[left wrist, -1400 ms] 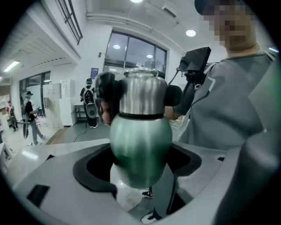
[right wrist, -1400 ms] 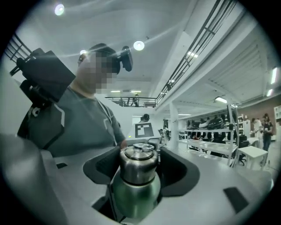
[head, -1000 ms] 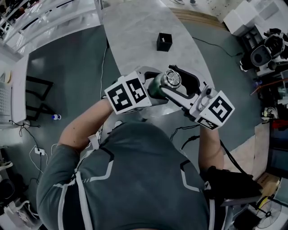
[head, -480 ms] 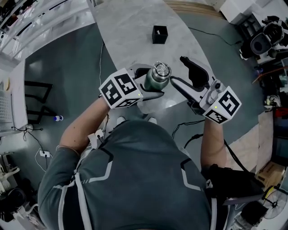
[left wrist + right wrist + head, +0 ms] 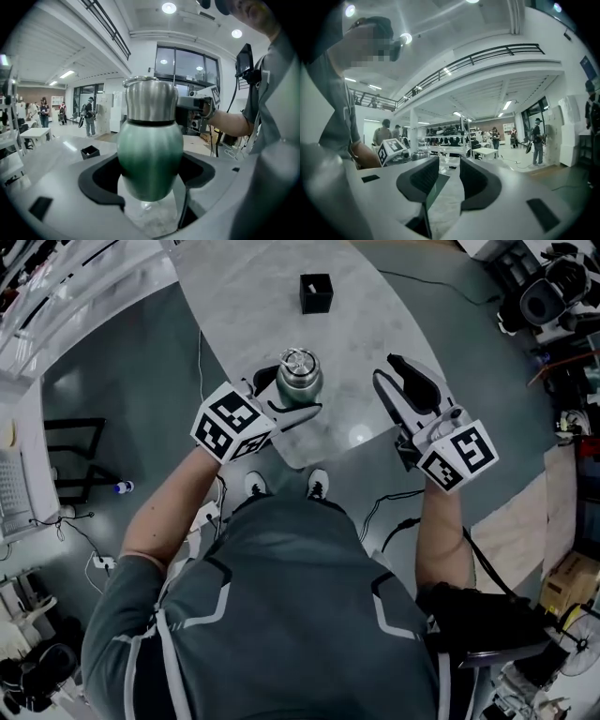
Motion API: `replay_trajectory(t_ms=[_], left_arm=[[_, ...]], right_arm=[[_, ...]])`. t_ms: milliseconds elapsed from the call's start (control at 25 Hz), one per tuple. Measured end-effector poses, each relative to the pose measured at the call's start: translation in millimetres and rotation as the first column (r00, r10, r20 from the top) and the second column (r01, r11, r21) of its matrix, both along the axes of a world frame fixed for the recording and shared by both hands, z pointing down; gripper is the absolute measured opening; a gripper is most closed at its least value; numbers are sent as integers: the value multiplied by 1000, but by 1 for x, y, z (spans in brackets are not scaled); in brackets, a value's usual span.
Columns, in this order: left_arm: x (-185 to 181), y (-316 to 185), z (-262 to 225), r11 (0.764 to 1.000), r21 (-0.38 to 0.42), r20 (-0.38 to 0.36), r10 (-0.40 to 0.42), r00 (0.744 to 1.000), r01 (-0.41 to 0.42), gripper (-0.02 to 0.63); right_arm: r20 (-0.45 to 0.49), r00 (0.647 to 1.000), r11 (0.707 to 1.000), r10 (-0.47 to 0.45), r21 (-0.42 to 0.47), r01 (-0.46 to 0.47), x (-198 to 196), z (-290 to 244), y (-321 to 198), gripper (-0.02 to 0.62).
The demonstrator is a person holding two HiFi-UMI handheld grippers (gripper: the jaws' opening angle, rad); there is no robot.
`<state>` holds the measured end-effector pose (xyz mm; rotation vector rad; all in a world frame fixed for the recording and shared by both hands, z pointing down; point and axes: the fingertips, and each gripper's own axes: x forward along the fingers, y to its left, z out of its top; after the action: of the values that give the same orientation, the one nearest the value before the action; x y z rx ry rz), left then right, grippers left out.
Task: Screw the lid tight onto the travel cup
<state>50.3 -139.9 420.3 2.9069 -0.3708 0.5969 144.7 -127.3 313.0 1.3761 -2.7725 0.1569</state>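
Observation:
My left gripper (image 5: 292,392) (image 5: 150,176) is shut on the green body of the travel cup (image 5: 298,382) (image 5: 150,159) and holds it upright over the near end of the table. The steel lid (image 5: 298,362) (image 5: 150,101) sits on top of the cup. To the cup's right and apart from it, my right gripper (image 5: 386,369) (image 5: 449,173) points away from me. Its jaws are closing with nothing between them. In the right gripper view the left gripper's marker cube (image 5: 391,150) shows at the left.
The grey oval table (image 5: 244,296) runs away from me, with a small black box (image 5: 316,292) (image 5: 90,151) near its far end. Dark floor with cables lies on both sides. Equipment is piled at the right (image 5: 544,306). People stand far off in the hall.
The right gripper has come off the lid and drawn away to the right, its jaws now narrower. The left gripper has carried the cup forward and slightly left.

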Motion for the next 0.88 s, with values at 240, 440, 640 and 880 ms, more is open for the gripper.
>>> replay_trajectory(t_ms=[240, 440, 640, 880], left_arm=[[10, -20, 25, 998, 38, -13, -41, 999, 41, 374], [22, -40, 55, 994, 69, -17, -80, 997, 81, 374], [30, -63, 98, 992, 55, 30, -115, 993, 113, 374], [40, -90, 140, 988, 63, 46, -142, 989, 140, 374]], right_arm=[[-60, 995, 995, 83, -55, -86, 21, 41, -8, 83], [-106, 989, 990, 100, -88, -109, 31, 70, -17, 66], [-89, 989, 982, 118, -139, -130, 41, 99, -22, 66], [-58, 977, 957, 206, -195, -213, 65, 139, -47, 47]])
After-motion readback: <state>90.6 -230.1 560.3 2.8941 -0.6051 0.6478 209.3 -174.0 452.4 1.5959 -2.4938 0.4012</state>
